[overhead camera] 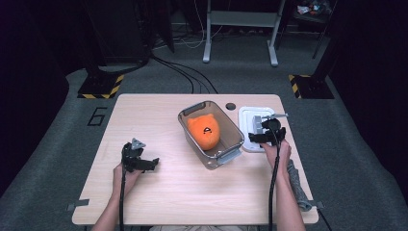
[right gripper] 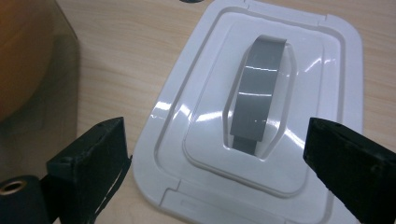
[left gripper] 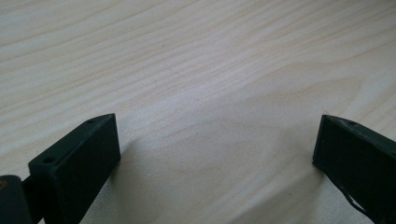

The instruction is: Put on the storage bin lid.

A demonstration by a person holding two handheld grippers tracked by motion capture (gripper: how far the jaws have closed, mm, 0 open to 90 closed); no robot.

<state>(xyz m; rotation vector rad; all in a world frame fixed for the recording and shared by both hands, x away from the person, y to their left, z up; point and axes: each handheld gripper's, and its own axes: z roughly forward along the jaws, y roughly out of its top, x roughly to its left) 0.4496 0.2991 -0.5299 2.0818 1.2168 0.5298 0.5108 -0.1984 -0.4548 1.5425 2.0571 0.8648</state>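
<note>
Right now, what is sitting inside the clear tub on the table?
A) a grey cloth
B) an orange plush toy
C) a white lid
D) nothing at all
B: the high view shows an orange plush toy inside the clear tub, while the white lid lies on the table beside it.

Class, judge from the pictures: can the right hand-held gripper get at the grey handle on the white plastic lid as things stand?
Probably yes: the right hand-held gripper hangs open above the white plastic lid, jaws either side of its grey handle, nothing between.
</note>
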